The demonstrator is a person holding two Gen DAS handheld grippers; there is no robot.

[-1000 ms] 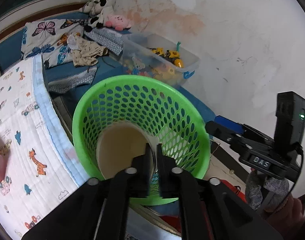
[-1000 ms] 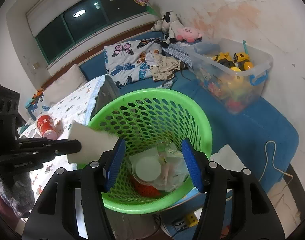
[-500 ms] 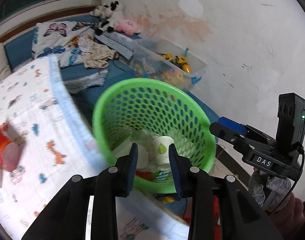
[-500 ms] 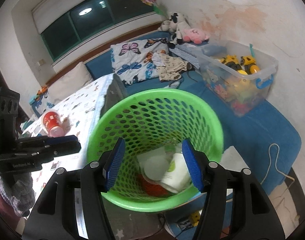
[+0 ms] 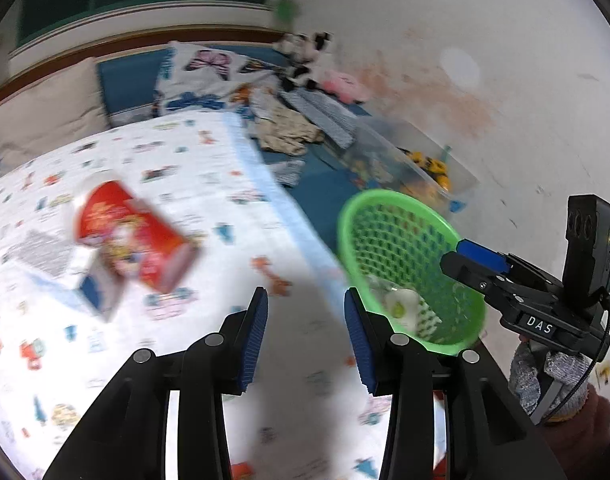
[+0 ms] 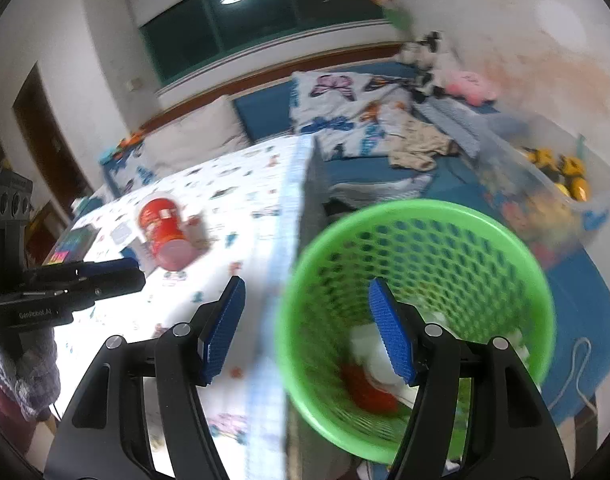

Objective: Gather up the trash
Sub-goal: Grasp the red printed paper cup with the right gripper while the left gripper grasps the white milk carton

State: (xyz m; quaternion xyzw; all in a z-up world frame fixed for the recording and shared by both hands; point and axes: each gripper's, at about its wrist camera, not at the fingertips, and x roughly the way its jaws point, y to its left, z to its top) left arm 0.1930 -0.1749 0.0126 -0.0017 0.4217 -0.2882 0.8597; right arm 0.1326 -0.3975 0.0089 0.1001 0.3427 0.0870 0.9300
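1. Two pairs of fingers, both mine, both empty: my left gripper (image 5: pixel 306 312) has just been opening, its blue pads apart with only the printed sheet (image 5: pixel 209 184) showing between them.
2. My right gripper (image 6: pixel 305 320) has likewise just been widening its jaws, and nothing sits between them; its left pad hangs over the sheet, its right pad over the green basket (image 6: pixel 425 216).
3. Just past my right fingertips the basket stands against the bed's edge, holding the collected trash (image 6: pixel 369 384) (a red piece and some pale wrappers, too blurred to name closer).
4. From the left view the same basket (image 5: pixel 385 204) lies off to the right, with a white cup (image 5: pixel 401 304) in its bottom.
5. Farther out on the sheet lies a red canister (image 6: pixel 165 232) on its side, well apart from both grippers.
6. Beyond the basket, a clear toy bin (image 6: pixel 565 184) rests on the blue mattress (image 6: pixel 585 304) by the wall.
7. Farthest are soft toys (image 6: pixel 445 68) below the dark window (image 6: pixel 245 28).
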